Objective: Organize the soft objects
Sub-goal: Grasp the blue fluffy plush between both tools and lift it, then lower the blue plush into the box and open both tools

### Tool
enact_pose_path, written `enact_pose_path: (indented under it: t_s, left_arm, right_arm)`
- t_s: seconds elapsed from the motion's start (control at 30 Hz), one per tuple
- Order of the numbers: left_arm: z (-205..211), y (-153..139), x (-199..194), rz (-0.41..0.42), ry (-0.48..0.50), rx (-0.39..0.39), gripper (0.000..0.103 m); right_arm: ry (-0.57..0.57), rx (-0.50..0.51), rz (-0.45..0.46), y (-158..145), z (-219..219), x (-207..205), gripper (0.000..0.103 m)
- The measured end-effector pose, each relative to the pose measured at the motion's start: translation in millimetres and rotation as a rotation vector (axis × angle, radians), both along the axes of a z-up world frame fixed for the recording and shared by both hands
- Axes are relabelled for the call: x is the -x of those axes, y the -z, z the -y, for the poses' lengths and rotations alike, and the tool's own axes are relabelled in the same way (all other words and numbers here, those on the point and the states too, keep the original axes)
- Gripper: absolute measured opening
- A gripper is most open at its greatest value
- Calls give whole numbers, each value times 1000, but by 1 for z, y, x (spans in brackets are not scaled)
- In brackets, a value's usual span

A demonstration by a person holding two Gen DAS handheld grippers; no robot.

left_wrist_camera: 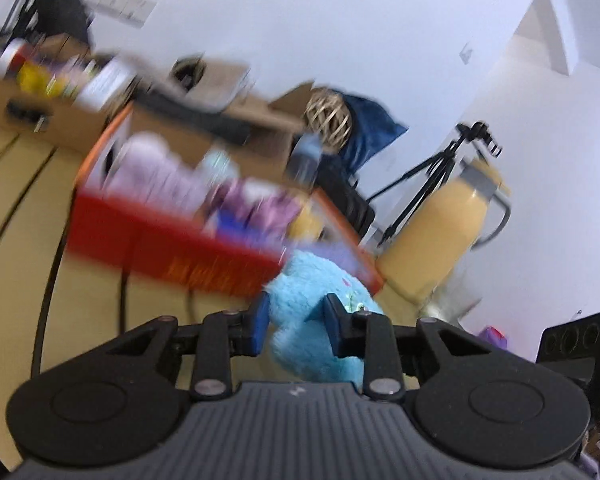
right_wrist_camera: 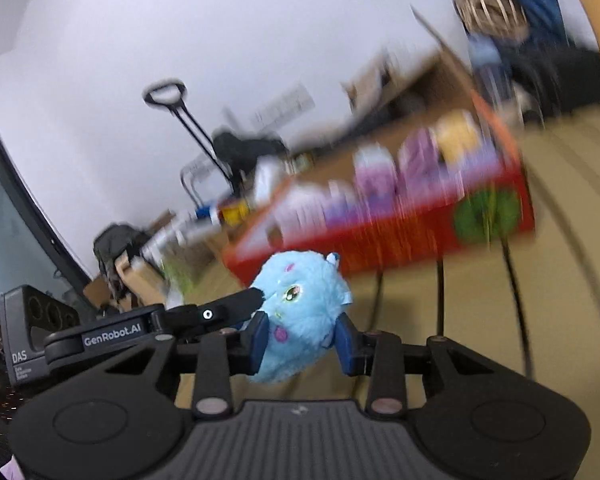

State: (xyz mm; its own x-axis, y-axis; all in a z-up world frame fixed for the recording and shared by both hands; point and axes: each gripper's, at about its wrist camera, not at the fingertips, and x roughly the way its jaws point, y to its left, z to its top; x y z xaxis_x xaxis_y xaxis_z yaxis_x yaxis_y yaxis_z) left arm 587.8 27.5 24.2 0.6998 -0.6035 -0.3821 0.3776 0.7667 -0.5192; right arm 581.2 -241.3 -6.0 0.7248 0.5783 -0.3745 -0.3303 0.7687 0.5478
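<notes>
Toybox [left_wrist_camera: 172, 248] beyond jaw-held plush [left_wrist_camera: 316, 320]

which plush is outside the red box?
The light-blue plush, gripped by both the right tongs and left tongs. The purple and yellow ones sit inside the red box.

light: bright, even, soft shadows | blur: heavy motion smear on background | edges: fisheye bending, dark corners

Your right gripper [right_wrist_camera: 301, 344] clamps the blue plush toy [right_wrist_camera: 300, 312] between its fingers [right_wrist_camera: 260, 340], with the left gripper [right_wrist_camera: 256, 298] touching its face. Beyond sits a blurred red box [right_wrist_camera: 400, 236] of soft toys.
</notes>
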Motion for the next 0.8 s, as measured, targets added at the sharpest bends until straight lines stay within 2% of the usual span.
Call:
enact_pose_path:
  t_s: [0.07, 0.13, 0.2, 0.27, 0.3, 0.33, 0.37, 0.4, 0.47, 0.57, 0.7, 0.8]
  left_arm:
    - [5, -23, -29, 5, -10, -14, 29]
    - [10, -38, -67, 5, -30, -51, 29]
    - [15, -37, -108, -58, -50, -88, 29]
    - [21, -28, -151, -135, -73, -143, 29]
    - [26, -21, -168, -158, -78, -200, 20]
    - [32, -13, -181, -185, -65, -254, 19]
    - [40, -2, -195, -218, -51, -327, 19]
    - [46, 10, -204, -252, -64, -387, 18]
    - [58, 31, -213, -306, -46, -490, 9]
    - [51, 33, -207, -281, -9, -457, 11]
    - [40, 21, -188, -209, 0, -442, 21]
    - [33, 1, -176, -158, -1, -409, 25]
  right_arm:
    - [-6, 38, 27, -26, 2, -33, 35]
    - [-19, 68, 15, -41, 1, -76, 35]
    - [-38, 130, -30, -44, -6, -124, 35]
    - [-33, 194, -69, -36, -16, -169, 35]
    - [-46, 241, -95, -28, -22, -188, 33]
    - [-39, 269, -132, -17, -27, -207, 23]
    - [-40, 302, -171, -5, -33, -223, 23]
    - [-48, 331, -205, 7, -39, -233, 23]
    - [-77, 373, -261, 27, -49, -241, 22]
    - [-118, 398, -254, 30, -52, -235, 21]
    - [-127, 452, -226, 18, -48, -223, 23]
    - [-131, 439, -147, -5, -44, -203, 23]
